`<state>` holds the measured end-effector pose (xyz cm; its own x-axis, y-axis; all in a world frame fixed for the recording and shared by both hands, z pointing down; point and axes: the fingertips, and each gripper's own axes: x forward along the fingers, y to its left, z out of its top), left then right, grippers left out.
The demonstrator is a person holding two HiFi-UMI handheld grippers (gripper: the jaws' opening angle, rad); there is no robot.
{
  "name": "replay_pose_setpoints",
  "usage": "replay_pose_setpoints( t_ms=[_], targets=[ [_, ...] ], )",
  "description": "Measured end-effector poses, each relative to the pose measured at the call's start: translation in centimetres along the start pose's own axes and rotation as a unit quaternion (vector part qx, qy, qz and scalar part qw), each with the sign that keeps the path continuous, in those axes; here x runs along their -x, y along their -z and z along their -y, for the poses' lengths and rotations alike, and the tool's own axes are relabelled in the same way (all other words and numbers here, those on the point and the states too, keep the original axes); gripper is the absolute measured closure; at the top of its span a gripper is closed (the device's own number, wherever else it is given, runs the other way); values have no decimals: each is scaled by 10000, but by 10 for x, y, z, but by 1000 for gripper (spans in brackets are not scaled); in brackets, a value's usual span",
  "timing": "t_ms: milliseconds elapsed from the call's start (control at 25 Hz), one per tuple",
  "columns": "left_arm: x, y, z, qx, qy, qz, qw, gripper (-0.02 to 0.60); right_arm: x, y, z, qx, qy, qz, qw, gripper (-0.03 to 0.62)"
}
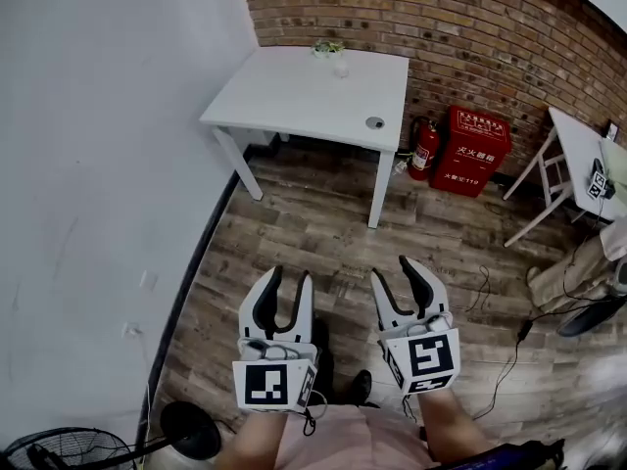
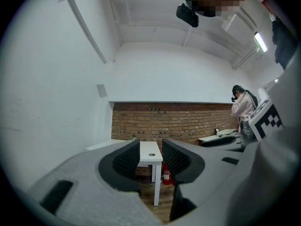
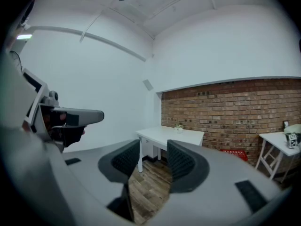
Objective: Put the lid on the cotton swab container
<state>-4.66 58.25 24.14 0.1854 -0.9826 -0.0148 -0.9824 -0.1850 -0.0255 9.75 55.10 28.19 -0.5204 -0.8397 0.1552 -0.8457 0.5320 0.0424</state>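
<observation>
A white table [image 1: 294, 96] stands well ahead of me against the brick wall. On its far edge is a small clear container [image 1: 334, 59] with something pale green in it, and a small round lid-like disc [image 1: 375, 122] lies near the front right corner. My left gripper [image 1: 291, 275] and right gripper [image 1: 392, 267] hang side by side over the wooden floor, far short of the table. Both are open with nothing between the jaws. The left gripper view looks between its pads [image 2: 127, 160] at the table [image 2: 150, 154]. The right gripper view shows the table [image 3: 171, 134] and the container [image 3: 178, 127].
A red fire extinguisher [image 1: 423, 150] and a red fire-equipment box [image 1: 475, 152] stand right of the table. A second white table [image 1: 578, 155] is at the far right, with cables [image 1: 509, 351] on the floor. A fan [image 1: 69, 448] sits at lower left. Another person [image 2: 242, 105] stands at the right.
</observation>
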Motion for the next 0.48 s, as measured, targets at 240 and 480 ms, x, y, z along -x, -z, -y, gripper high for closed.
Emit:
replay_pose_setpoints(
  t_ms=[240, 480],
  targets=[
    [-62, 19, -51, 170, 101, -45, 9998, 425, -80, 4, 12, 21, 144, -103, 9998, 414],
    [-137, 23, -103, 313, 339, -2, 9989, 425, -157, -8, 28, 51, 386, -164, 9991, 422]
  ],
)
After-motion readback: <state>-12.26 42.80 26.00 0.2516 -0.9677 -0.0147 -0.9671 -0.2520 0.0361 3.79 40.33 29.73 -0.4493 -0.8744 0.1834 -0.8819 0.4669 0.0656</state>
